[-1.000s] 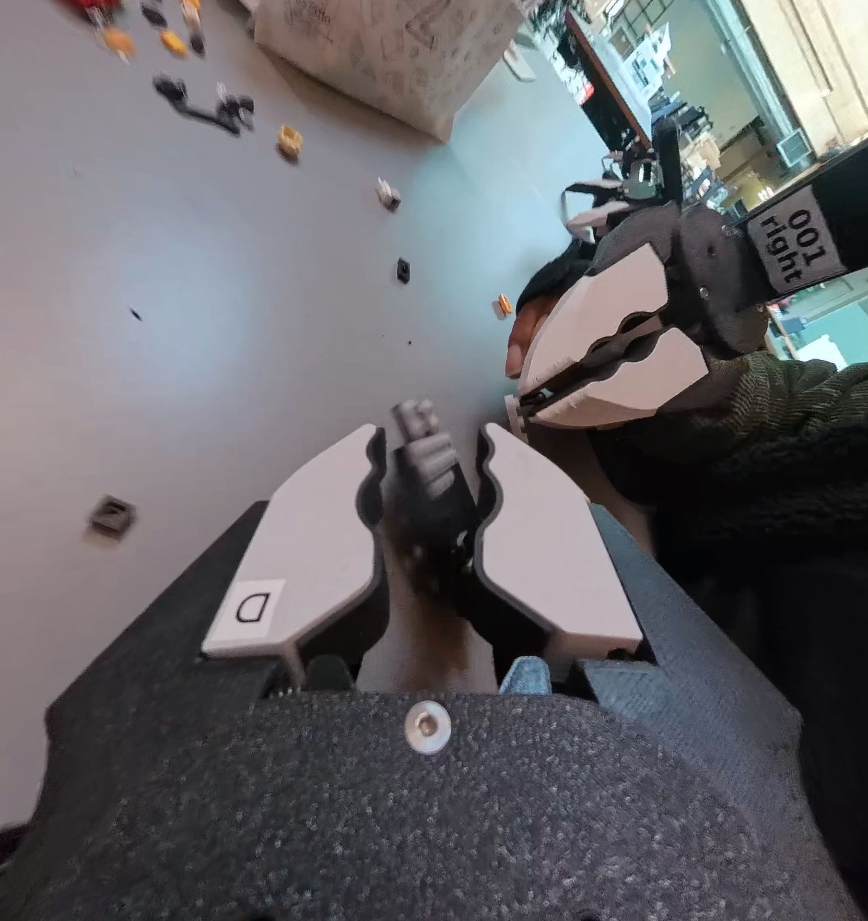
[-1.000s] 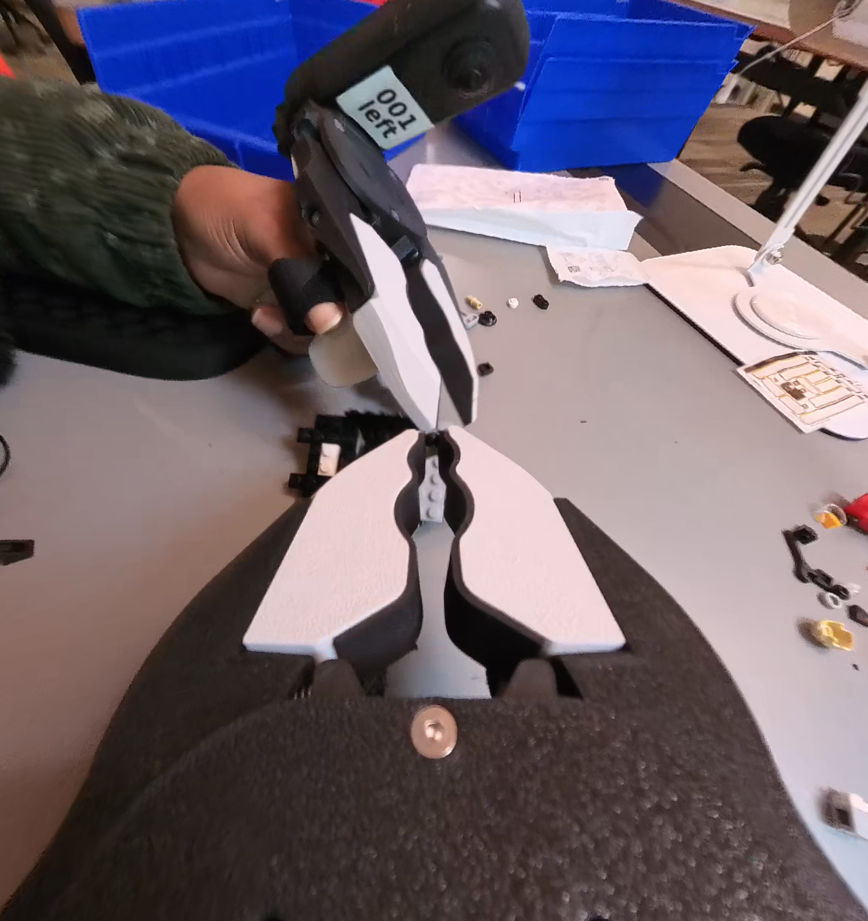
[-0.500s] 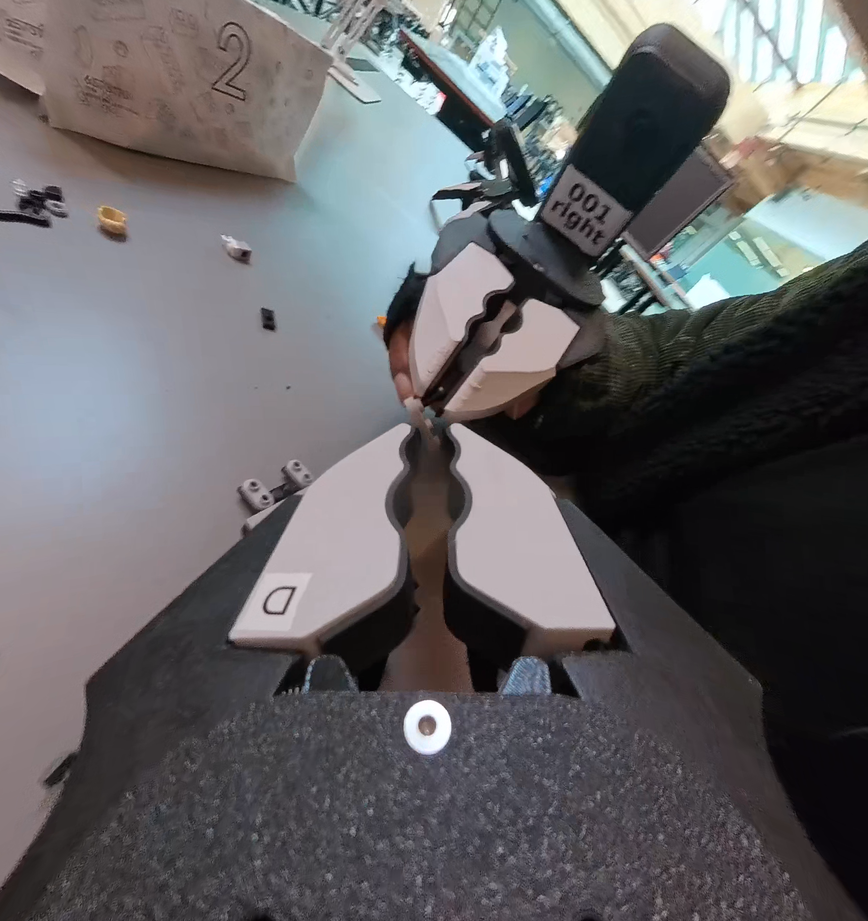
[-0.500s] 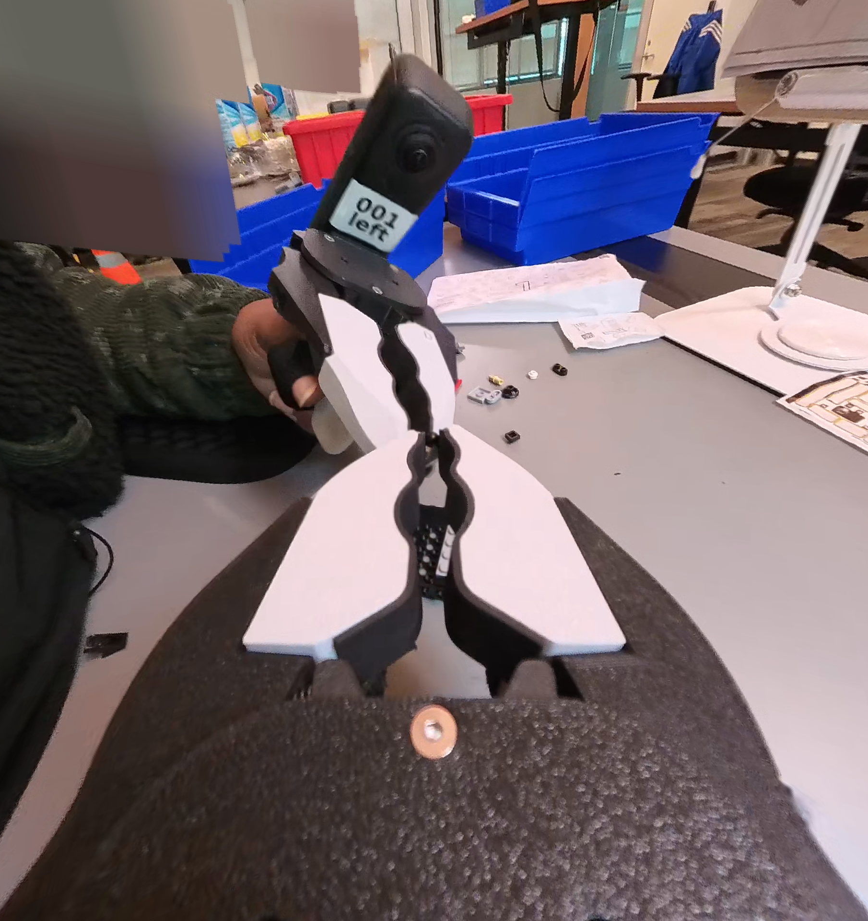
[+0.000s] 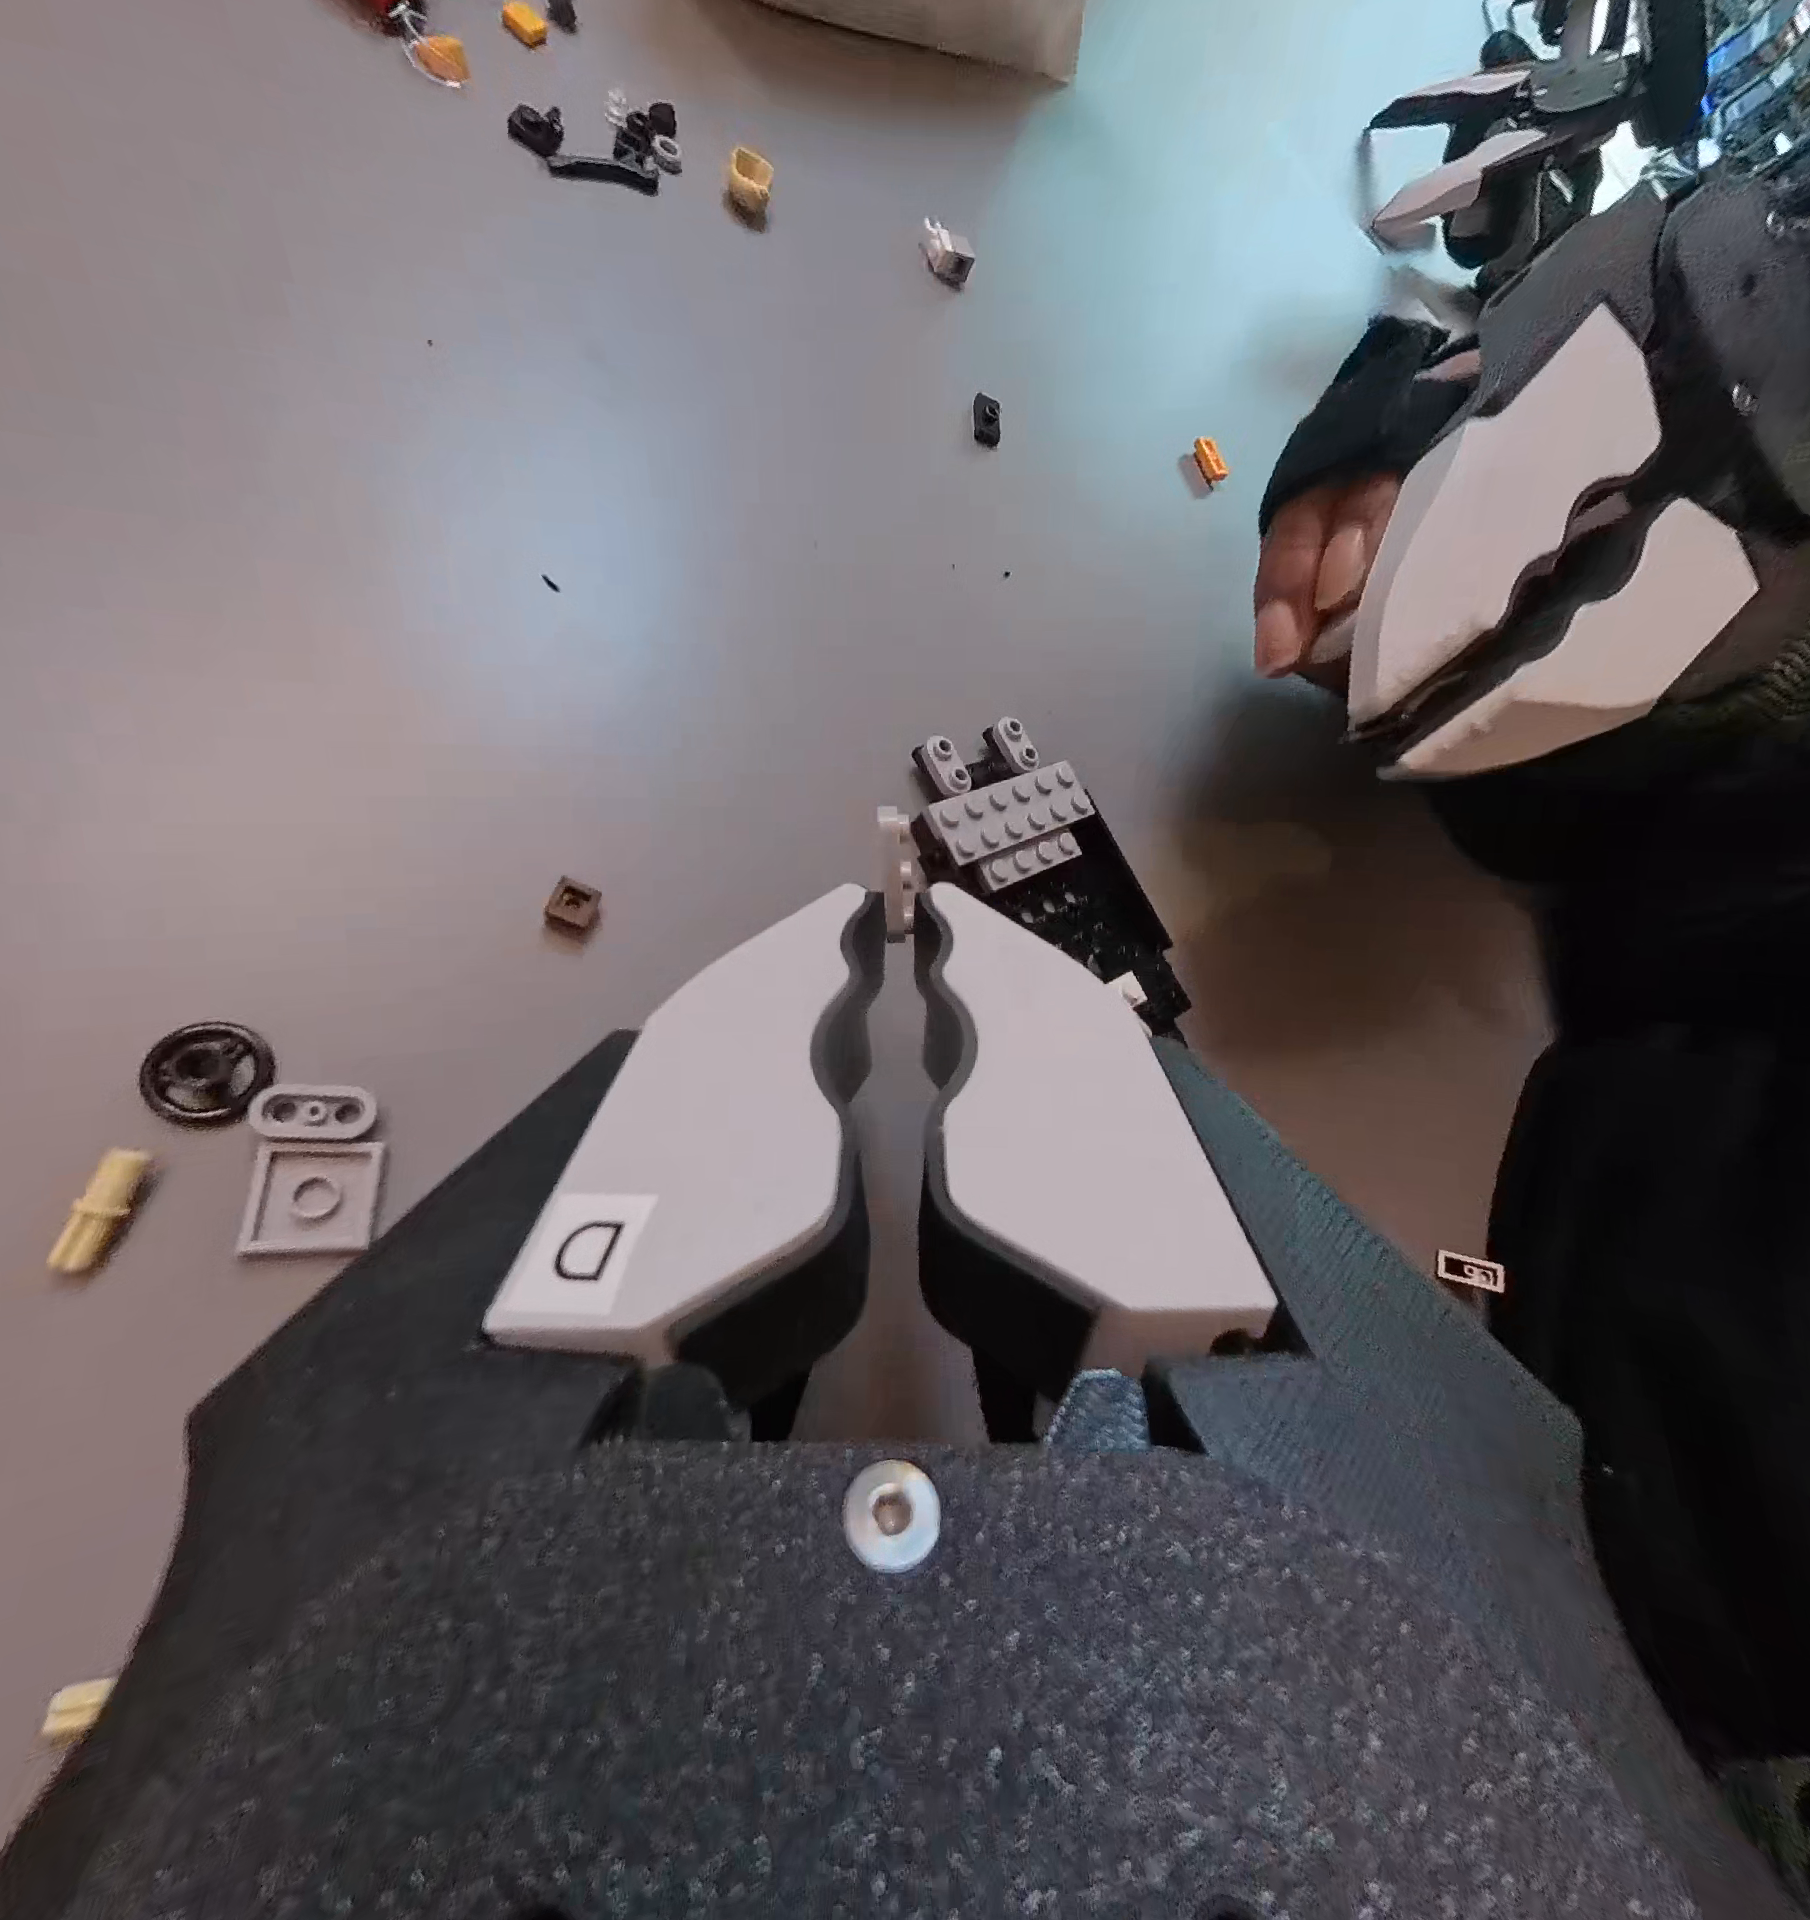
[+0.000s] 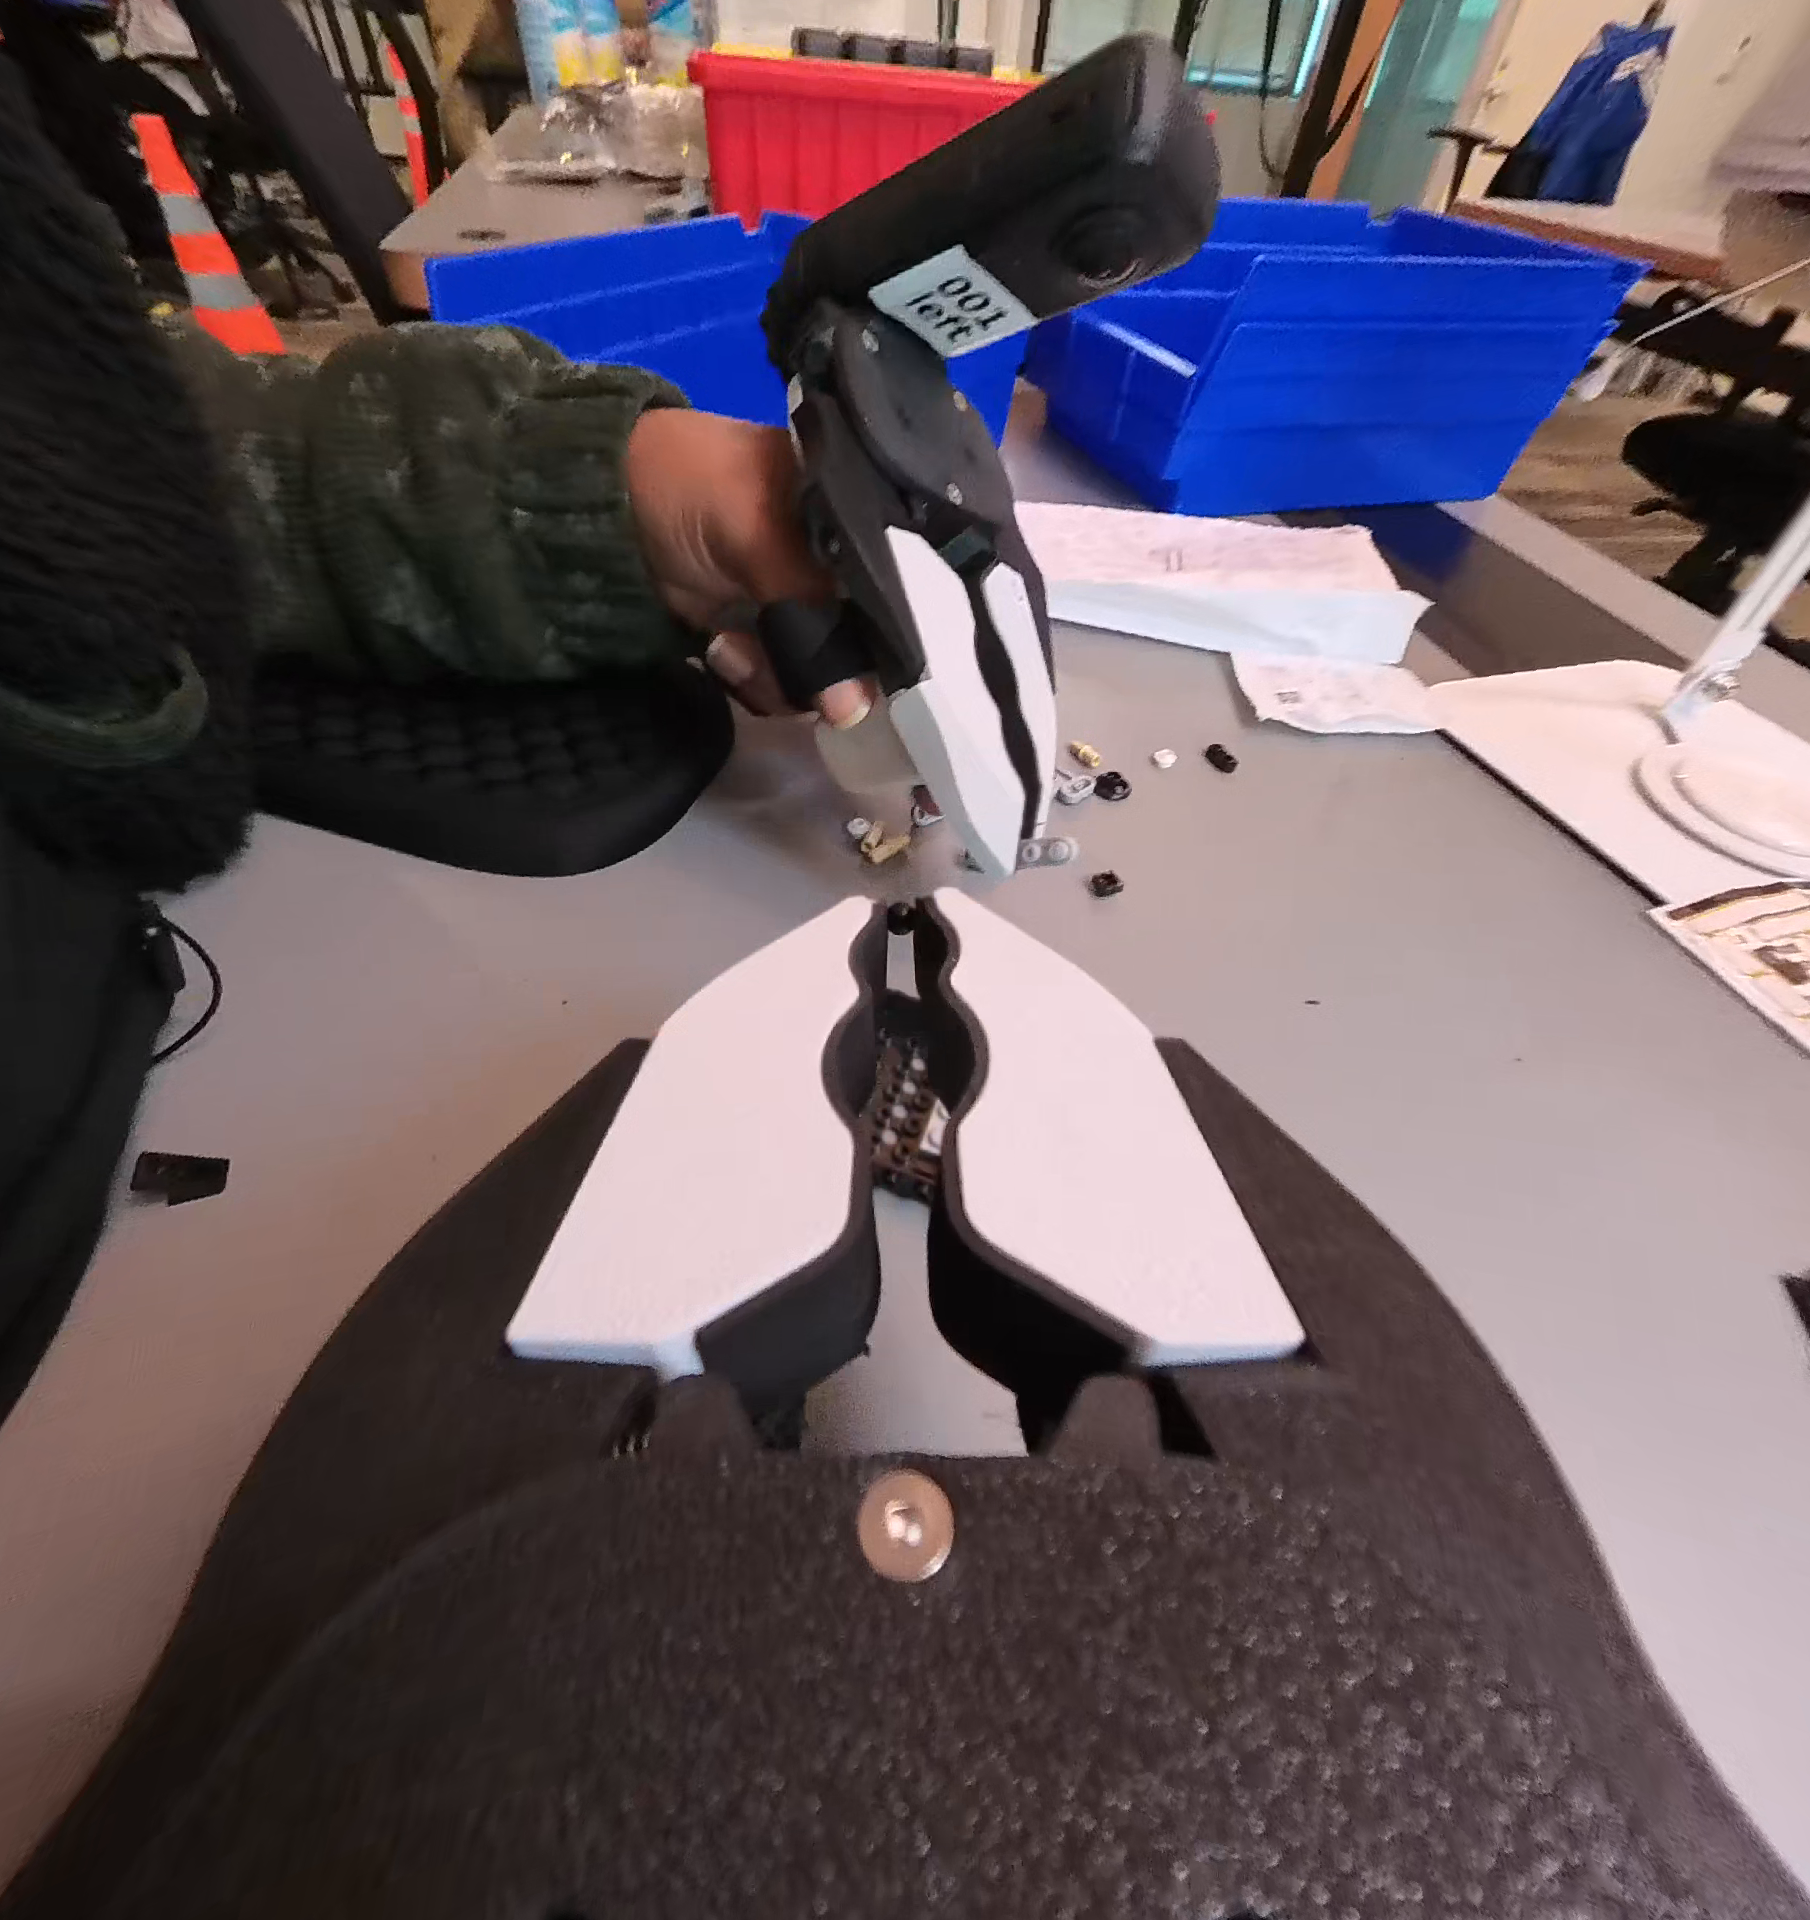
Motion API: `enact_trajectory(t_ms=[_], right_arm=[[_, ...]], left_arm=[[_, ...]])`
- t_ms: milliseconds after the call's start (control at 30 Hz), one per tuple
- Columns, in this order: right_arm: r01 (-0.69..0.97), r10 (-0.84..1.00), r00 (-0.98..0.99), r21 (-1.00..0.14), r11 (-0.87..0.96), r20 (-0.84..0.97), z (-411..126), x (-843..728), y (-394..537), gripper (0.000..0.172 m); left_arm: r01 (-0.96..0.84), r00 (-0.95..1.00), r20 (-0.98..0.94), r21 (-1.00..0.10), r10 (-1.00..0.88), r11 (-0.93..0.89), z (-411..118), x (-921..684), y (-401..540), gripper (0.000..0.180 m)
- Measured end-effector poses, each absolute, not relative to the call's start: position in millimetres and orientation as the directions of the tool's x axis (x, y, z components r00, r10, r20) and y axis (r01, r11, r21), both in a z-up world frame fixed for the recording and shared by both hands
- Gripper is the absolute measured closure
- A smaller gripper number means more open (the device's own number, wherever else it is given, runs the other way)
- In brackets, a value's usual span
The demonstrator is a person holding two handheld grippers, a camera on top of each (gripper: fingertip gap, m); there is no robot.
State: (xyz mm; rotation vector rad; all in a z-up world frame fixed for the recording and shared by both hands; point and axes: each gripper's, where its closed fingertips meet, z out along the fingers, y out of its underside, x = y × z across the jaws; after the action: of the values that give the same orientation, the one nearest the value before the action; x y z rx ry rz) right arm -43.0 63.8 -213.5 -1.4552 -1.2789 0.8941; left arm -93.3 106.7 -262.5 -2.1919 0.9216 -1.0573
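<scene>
My left claw (image 5: 899,920) is clamped on a small light grey plate (image 5: 897,868), both pads pressed on its lower end. The plate stands on edge out of my tips. A second ago this claw was spread wide around the brick build (image 5: 1026,831) with no plate in it. Half a second ago it was closing tip to tip against my right claw, where the plate then was. Now the plate is mine alone, held just beside the build's grey studded top; I cannot tell whether they touch.

The build lies on the grey table (image 5: 465,520), black below with grey studded plates on top. To its left, near it, lies a dark square tile (image 5: 574,906). Further left are a black wheel (image 5: 205,1070) and a flat grey tile (image 5: 311,1195).

My right claw (image 6: 906,912) is drawn together to a narrow slit and has pulled apart from the left, which it met half a second ago. It hangs over the build, whose black studded part shows through the slit. A small black knob shows at its tips; I cannot tell whether it is pinched or belongs to the build.

Beyond the build lie loose small pieces (image 6: 1109,784), then white paper (image 6: 1192,582), and farthest off the blue bins (image 6: 1348,384).
</scene>
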Motion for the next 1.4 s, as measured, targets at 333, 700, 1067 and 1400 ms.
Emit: enact_trajectory(t_ms=[333,700,1067,1400], right_arm=[[0.338,0.976,0.216,-0.94,-0.049,0.027,-232,-45,73,0.167],[0.349,0.976,0.215,-0.936,-0.038,0.04,-235,-46,72,0.167],[0.195,0.971,0.122,-0.964,0.182,0.208,-201,-52,49,0.167],[0.086,0.972,0.022,-0.969,0.231,0.234,-184,-52,27,0.166]], left_arm=[[-0.429,0.528,0.31,-0.706,-0.791,-0.563,-278,-99,116,0.175],[-0.417,0.581,0.124,-0.803,-0.805,-0.425,-256,-111,135,0.152],[-0.224,-0.04,0.637,-0.757,-0.77,-0.614,-206,-46,49,0.166],[-0.209,-0.268,0.738,-0.673,-0.62,-0.71,-187,-43,26,0.173]])
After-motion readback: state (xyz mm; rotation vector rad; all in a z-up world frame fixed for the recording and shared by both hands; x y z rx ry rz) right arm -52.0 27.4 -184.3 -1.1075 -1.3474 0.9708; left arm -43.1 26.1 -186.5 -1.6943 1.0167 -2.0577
